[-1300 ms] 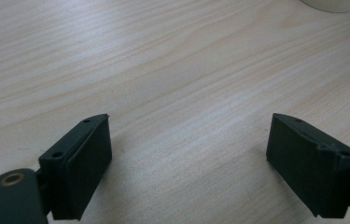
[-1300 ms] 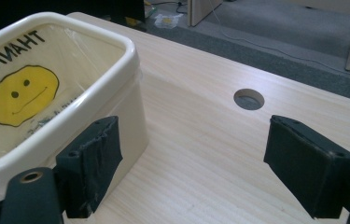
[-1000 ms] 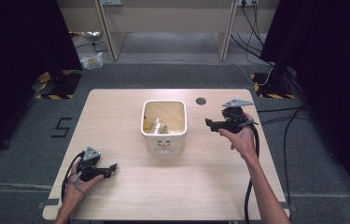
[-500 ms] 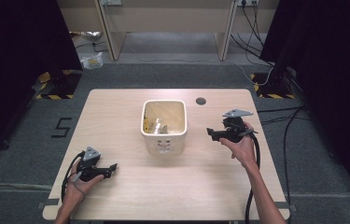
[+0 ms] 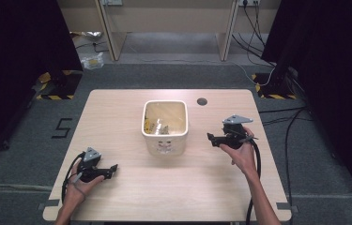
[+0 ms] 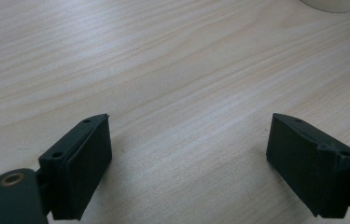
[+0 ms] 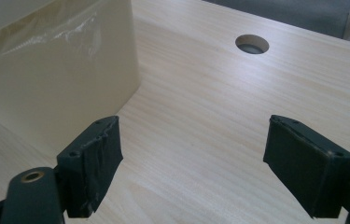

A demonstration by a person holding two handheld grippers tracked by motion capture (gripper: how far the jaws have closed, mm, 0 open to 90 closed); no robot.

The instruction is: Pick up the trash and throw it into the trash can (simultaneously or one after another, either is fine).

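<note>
High view, left hand-held gripper [image 5: 112, 168] and right hand-held gripper [image 5: 210, 137] both spread wide, empty, flanking cream bin [image 5: 164, 140]

The table [image 5: 131, 197] is pale wood with a fine straight grain and a smooth, matt finish that carries only a soft sheen. The bin [image 5: 164, 140] looks like cream plastic, smooth and faintly glossy, and a thin clear plastic liner [image 7: 77, 28] in it is crinkled and shiny. The jaws of the right gripper [image 7: 191, 168] and of the left gripper [image 6: 189, 163] are matt black plastic, the right ones scuffed and rough at the pads. The floor [image 5: 33, 117] looks like rough grey carpet.
</note>
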